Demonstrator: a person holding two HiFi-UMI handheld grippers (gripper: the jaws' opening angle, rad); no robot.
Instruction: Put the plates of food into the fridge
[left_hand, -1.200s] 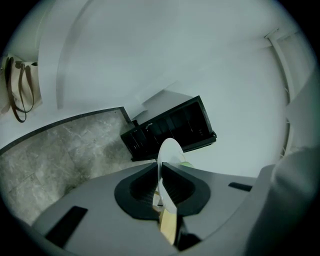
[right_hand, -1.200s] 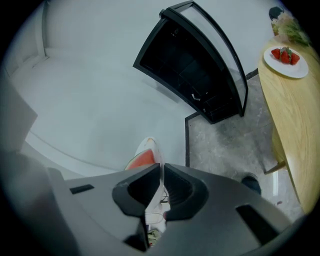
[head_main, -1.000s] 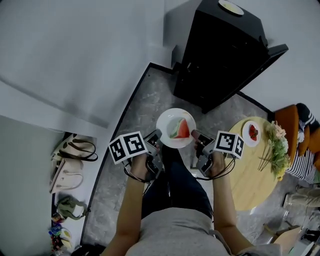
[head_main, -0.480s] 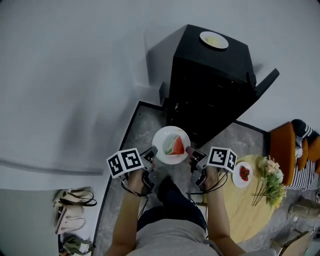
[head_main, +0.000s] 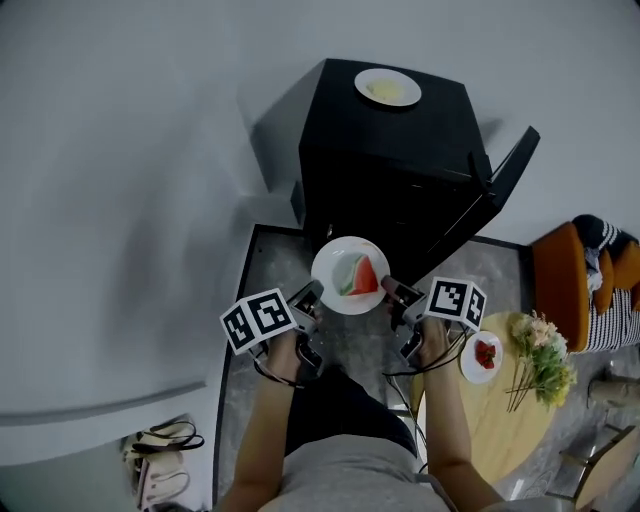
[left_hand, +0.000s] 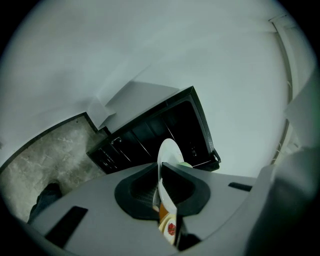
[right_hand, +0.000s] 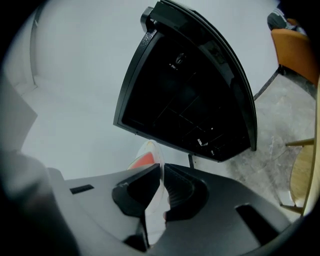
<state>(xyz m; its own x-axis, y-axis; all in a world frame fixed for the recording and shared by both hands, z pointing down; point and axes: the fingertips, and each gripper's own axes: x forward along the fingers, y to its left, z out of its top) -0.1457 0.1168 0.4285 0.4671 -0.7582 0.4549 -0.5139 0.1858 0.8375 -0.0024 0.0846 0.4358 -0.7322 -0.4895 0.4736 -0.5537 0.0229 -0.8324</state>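
A white plate (head_main: 350, 275) with a watermelon slice (head_main: 360, 275) is held level in front of the open black fridge (head_main: 400, 170). My left gripper (head_main: 308, 297) is shut on the plate's left rim (left_hand: 167, 165). My right gripper (head_main: 392, 290) is shut on its right rim (right_hand: 152, 195). The fridge's dark interior (right_hand: 185, 100) with its shelves faces me, its door (head_main: 505, 175) swung out to the right. A second plate of pale food (head_main: 388, 87) rests on the fridge top. A small plate of red food (head_main: 482, 356) sits on the round wooden table (head_main: 500, 420).
A bunch of flowers (head_main: 540, 365) lies on the table. An orange chair (head_main: 570, 270) with a person in a striped sleeve (head_main: 612, 320) stands at the right. White walls flank the fridge on the left. Sandals (head_main: 160, 470) lie at lower left on the floor.
I have stepped closer to the fridge, carrying the watermelon plate forward with both grippers. The fridge and its open door now stand nearer and more central in the head view.
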